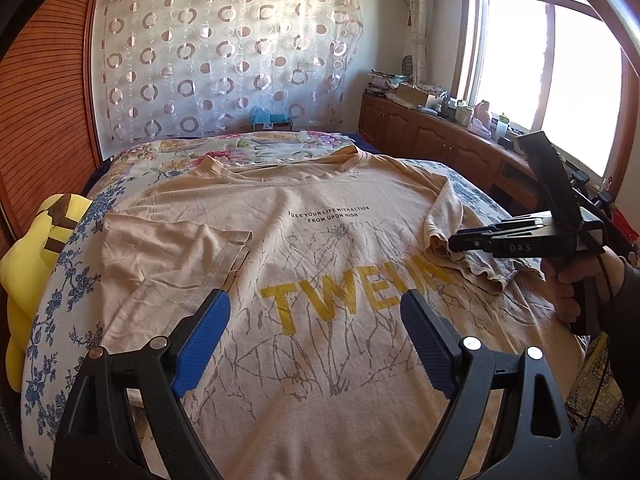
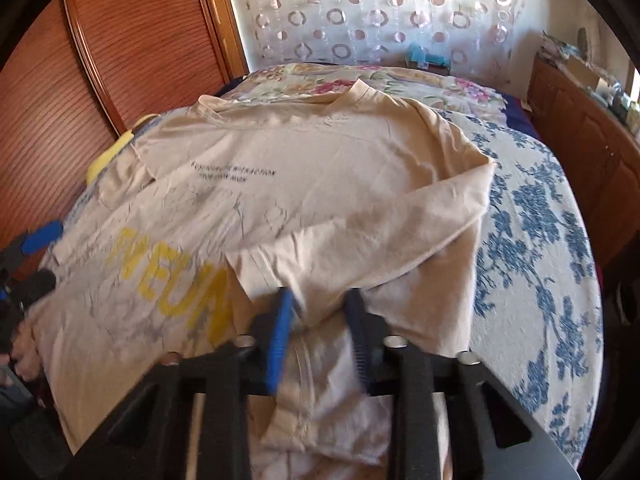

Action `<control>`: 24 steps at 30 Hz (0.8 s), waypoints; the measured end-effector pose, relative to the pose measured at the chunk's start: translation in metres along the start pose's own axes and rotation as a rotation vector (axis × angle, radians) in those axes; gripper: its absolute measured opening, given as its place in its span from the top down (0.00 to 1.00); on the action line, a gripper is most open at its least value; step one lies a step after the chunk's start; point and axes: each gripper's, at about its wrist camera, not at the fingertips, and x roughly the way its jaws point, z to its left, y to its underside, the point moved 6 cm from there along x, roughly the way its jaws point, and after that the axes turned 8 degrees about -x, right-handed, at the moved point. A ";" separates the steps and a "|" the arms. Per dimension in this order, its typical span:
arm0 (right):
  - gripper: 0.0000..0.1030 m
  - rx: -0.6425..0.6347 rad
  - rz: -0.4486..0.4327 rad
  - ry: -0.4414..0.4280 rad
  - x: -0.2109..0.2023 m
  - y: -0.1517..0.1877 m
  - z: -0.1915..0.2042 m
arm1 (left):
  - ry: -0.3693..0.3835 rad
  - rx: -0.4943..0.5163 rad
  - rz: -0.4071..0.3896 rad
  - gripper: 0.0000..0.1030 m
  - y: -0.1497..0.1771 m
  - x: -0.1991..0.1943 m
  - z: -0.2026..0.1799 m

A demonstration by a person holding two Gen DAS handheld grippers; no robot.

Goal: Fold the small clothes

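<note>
While left gripper (image 1: 316,312) hovers, fingers spread, right gripper (image 2: 320,316) apparently pinches t-shirt (image 1: 320,232) sleeve (image 2: 360,248), raised.

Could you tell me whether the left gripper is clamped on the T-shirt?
No, the left gripper is open, its blue fingers spread wide above the beige T-shirt with no fabric between them.

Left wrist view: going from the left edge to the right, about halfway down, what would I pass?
Yellow plush toy → blue-flowered bedspread → folded-in sleeve → small black lettering on the beige T-shirt → right gripper pinching the other sleeve.
</note>
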 end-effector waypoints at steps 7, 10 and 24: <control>0.99 -0.022 -0.040 0.012 0.012 -0.027 0.004 | -0.001 -0.015 0.002 0.14 0.002 0.001 0.005; 0.99 -0.051 -0.071 0.010 0.012 -0.048 0.013 | 0.002 -0.019 0.003 0.14 0.002 0.001 0.006; 0.41 -0.062 -0.161 0.077 0.022 -0.096 0.010 | -0.002 -0.046 0.002 0.14 0.001 0.000 0.018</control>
